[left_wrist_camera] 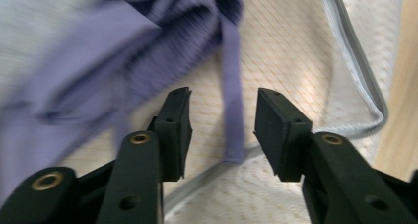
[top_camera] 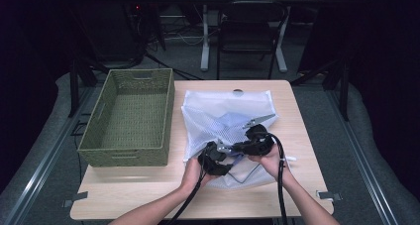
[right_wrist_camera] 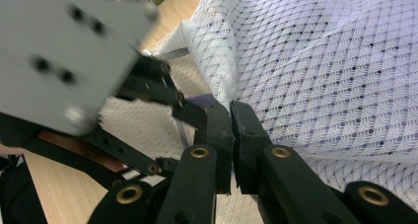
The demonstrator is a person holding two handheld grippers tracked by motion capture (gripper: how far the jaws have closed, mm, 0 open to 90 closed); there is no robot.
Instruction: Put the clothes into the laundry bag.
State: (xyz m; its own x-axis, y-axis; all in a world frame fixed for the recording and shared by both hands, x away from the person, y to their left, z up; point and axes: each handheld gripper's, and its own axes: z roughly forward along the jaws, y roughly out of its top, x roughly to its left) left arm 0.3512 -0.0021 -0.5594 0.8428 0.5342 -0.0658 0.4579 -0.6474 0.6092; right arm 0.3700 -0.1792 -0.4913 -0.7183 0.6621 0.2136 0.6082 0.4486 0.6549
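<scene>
In the left gripper view the purple garment point(left_wrist_camera: 123, 51) is smeared by motion blur toward the left, so its folds cannot be read, and the top and left edges cut it off. The mesh bag point(left_wrist_camera: 305, 51) under it also runs out of frame. In the right gripper view the grey plate point(right_wrist_camera: 64, 51) of the left gripper point(right_wrist_camera: 167, 93), left of the mesh bag point(right_wrist_camera: 320, 71), is blurred and hides the table behind; through the bag's netting the garment is only a purple tint
</scene>
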